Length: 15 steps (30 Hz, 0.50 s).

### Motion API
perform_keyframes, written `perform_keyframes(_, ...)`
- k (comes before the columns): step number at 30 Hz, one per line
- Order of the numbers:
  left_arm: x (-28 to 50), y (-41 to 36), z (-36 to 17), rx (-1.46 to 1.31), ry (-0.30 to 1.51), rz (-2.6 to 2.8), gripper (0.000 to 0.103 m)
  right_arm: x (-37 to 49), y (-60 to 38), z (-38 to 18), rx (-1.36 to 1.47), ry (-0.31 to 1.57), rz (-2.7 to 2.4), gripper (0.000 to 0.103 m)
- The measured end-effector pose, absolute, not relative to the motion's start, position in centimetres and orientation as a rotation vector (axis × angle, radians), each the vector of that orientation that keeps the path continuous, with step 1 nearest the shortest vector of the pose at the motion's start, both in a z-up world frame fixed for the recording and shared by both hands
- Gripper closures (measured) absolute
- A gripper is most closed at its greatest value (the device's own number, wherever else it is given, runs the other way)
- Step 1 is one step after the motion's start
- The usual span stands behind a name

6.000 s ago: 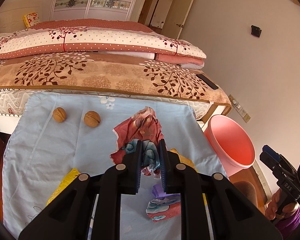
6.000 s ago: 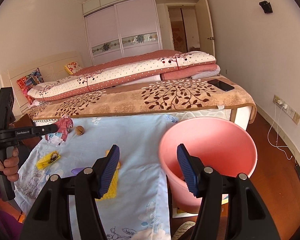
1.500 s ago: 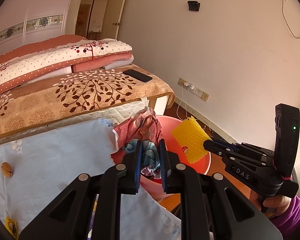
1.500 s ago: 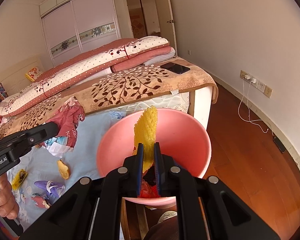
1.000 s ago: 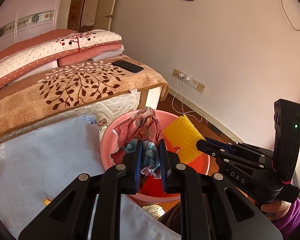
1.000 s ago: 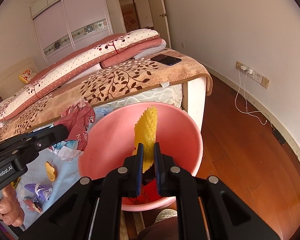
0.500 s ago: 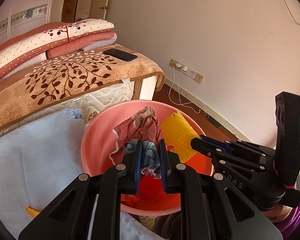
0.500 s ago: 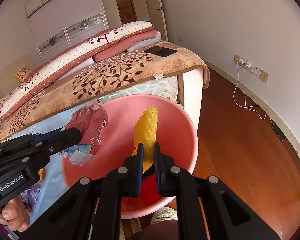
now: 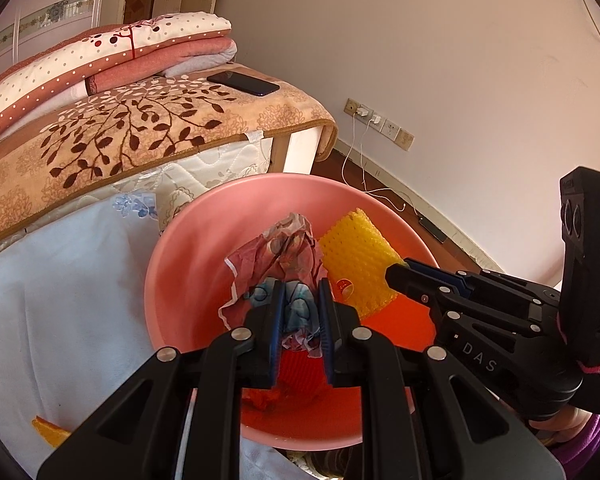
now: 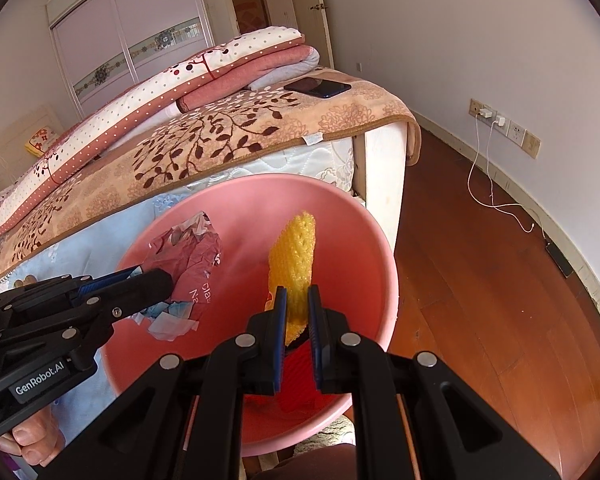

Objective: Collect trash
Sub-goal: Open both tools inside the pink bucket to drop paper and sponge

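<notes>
A pink plastic bin (image 9: 188, 240) stands beside the bed; it also shows in the right wrist view (image 10: 352, 216). My left gripper (image 9: 300, 292) is shut on a crumpled red and blue wrapper (image 9: 280, 248) and holds it over the bin's mouth; the wrapper also shows in the right wrist view (image 10: 192, 256). My right gripper (image 10: 297, 300) is shut on a yellow foam net (image 10: 296, 252) above the bin; the net also shows in the left wrist view (image 9: 356, 260). Red trash (image 9: 300, 372) lies at the bin's bottom.
A light blue cloth (image 9: 60, 292) lies left of the bin, with an orange scrap (image 9: 48, 432) on it. The bed (image 10: 240, 128) with a phone (image 9: 244, 83) on it stands behind. Wood floor, wall sockets and a cable (image 10: 496, 200) are to the right.
Both grippers have moved with their trash from beside the bin to over its mouth and lowered toward it. Both stay shut.
</notes>
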<state>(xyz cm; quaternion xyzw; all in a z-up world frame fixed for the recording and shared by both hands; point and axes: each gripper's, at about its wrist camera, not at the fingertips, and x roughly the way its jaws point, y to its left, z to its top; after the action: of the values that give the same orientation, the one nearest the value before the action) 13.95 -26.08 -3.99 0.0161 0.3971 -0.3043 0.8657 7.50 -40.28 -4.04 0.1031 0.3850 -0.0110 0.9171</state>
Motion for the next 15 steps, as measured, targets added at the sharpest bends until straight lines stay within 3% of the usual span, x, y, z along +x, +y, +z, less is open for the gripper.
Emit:
perform_keyframes(3, 14.35, -26.05, -4.28, 0.026, 0.850, -0.634, 0.087, 7.76, -40.44, -4.31, 0.216, 0.797, -0.022, 0.093)
perform_keyframes(8, 14.66, -26.08, -4.56, 0.024, 0.865, -0.628, 0.070, 8.18, -40.65, -4.71, 0.221, 0.804, -0.022, 0.093)
perform_keyframes(15, 15.01, -25.57, -4.65, 0.000, 0.880, -0.619, 0.067, 8.37, -40.68, -4.86, 0.220, 0.807, -0.021, 0.093)
